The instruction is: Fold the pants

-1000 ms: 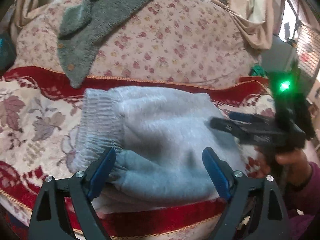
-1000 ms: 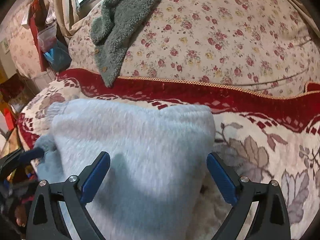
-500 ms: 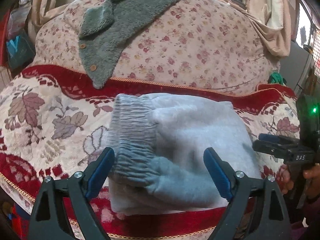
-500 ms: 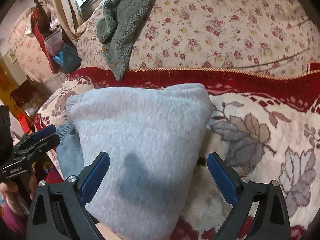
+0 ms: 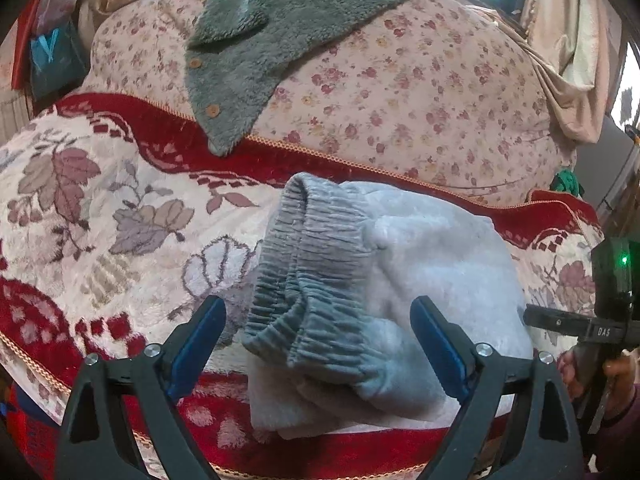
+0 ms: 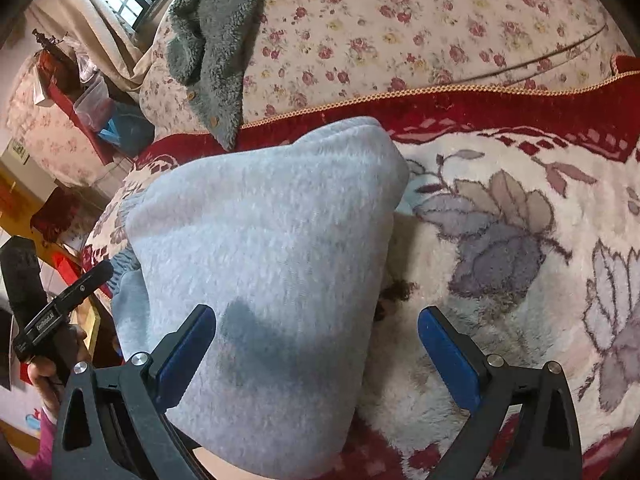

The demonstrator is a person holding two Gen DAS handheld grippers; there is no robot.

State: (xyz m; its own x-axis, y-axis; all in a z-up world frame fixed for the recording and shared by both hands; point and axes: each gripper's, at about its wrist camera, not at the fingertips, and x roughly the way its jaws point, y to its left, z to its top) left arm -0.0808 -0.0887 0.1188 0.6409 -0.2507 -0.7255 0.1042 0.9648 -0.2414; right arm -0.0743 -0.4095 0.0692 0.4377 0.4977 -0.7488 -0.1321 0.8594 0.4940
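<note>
Backing away from the folded pants (image 5: pixel 400 292), a compact bundle on the patterned blanket (image 5: pixel 100 220), left gripper (image 5: pixel 320 344) has just opened slightly wider and right gripper (image 6: pixel 316 344) gapes too, both empty, so folding looks essentially finished.

Folded pale grey fleece pants (image 6: pixel 260 280) cut off at 6 o'clock, grey-green fuzzy buttoned garment (image 5: pixel 280 32) cropped at 12 o'clock, shelf clutter at 9 o'clock indistinct.
</note>
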